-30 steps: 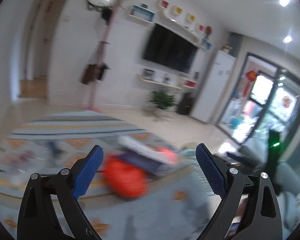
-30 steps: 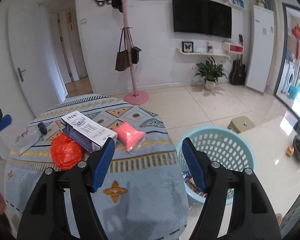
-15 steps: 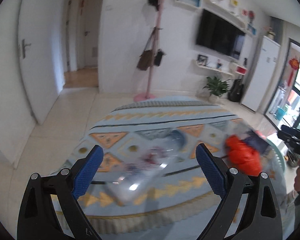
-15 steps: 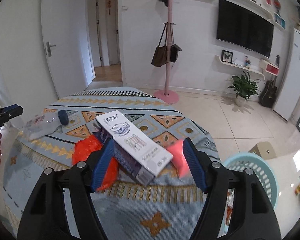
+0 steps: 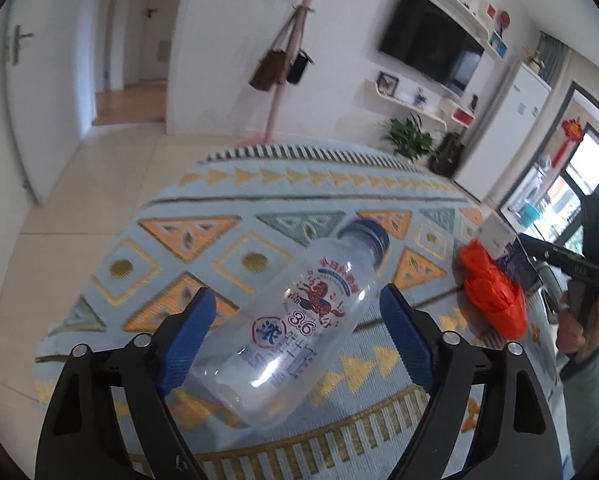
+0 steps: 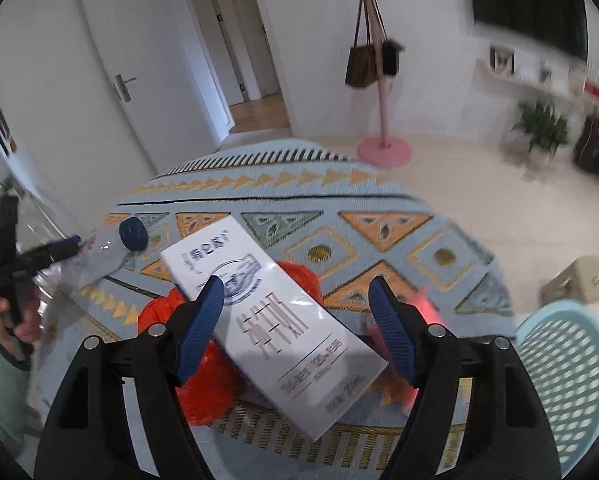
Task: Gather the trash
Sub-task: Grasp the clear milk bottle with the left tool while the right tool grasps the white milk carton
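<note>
Straddling the plastic bottle point(image 5: 295, 320) and white carton point(image 6: 275, 320), left gripper point(image 5: 295, 340) and right gripper point(image 6: 295, 328) hold jaws spread, ready to grasp trash

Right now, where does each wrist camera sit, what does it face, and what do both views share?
Left wrist: behind the open left gripper, facing the clear bottle lying on the table; the right hand shows at the right edge.
Right wrist: behind the open right gripper, facing the white box; the basket sits right.
Shared: bottle, orange bag, patterned tablecloth.
</note>
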Available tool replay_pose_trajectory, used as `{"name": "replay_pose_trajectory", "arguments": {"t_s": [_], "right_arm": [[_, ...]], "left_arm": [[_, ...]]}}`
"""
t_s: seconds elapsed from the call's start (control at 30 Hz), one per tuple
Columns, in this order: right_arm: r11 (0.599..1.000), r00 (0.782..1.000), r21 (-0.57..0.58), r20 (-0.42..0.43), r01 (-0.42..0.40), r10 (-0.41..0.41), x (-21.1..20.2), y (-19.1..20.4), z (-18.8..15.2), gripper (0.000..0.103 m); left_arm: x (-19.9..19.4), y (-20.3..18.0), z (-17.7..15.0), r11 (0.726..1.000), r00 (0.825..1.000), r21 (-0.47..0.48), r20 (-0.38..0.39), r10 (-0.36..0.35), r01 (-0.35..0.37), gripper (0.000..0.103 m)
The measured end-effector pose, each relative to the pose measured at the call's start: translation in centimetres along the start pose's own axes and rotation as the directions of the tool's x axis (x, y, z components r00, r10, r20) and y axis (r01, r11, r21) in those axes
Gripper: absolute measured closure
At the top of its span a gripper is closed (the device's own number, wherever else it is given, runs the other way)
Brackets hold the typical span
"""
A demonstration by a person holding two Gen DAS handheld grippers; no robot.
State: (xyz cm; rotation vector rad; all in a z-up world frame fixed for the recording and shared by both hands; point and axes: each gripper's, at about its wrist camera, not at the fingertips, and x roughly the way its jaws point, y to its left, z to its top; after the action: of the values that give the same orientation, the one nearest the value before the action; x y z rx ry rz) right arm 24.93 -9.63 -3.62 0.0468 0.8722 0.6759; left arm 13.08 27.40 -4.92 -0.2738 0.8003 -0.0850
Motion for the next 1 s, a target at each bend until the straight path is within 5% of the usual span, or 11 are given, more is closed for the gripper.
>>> {"name": "replay_pose_trajectory", "arguments": {"t_s": [0.2, 0.4, 0.6, 0.73, 0.9, 1.0], "right_arm": [[0.993, 0.994, 0.047, -0.03, -0.104, 0.106, -0.6, 0.0, -1.6, 0.032], [0.995, 0.994, -0.006, -0.032, -0.104, 0.104, -2.2, 2.6, -3.7, 0.032], [0.991, 0.997, -0.113, -0.015, 0.071, -0.073, -1.9, 6.3, -4.6, 0.032], [0.967, 0.972, -0.099, 0.0, 0.235, -0.236, -1.0, 7.4, -5.0, 0.032], [0.954, 0.955, -0.03, 0.018, 0.298, -0.297, -1.7, 7.4, -6.2, 0.05], [0.959, 0.959, 0.021, 0.023, 0.282, -0.282, -2.2, 6.7, -6.4, 0.053]], "left_arm": [[0.0, -1.8, -1.6, 0.998, 0.996, 0.03, -0.062, -0.06, 0.062, 0.025], [0.2, -3.9, -2.7, 0.997, 0.997, 0.076, -0.066, 0.031, -0.025, 0.023], [1.9, -3.9, -1.8, 0.997, 0.993, 0.006, -0.088, 0.073, -0.072, 0.023], [2.7, -4.2, -1.4, 0.992, 0.988, -0.002, -0.09, 0.124, -0.125, 0.023], [3.1, -4.4, -1.4, 0.979, 0.975, -0.006, -0.097, 0.201, -0.203, 0.027], [3.1, -4.7, -1.6, 0.974, 0.97, 0.005, -0.093, 0.224, -0.225, 0.048]]}}
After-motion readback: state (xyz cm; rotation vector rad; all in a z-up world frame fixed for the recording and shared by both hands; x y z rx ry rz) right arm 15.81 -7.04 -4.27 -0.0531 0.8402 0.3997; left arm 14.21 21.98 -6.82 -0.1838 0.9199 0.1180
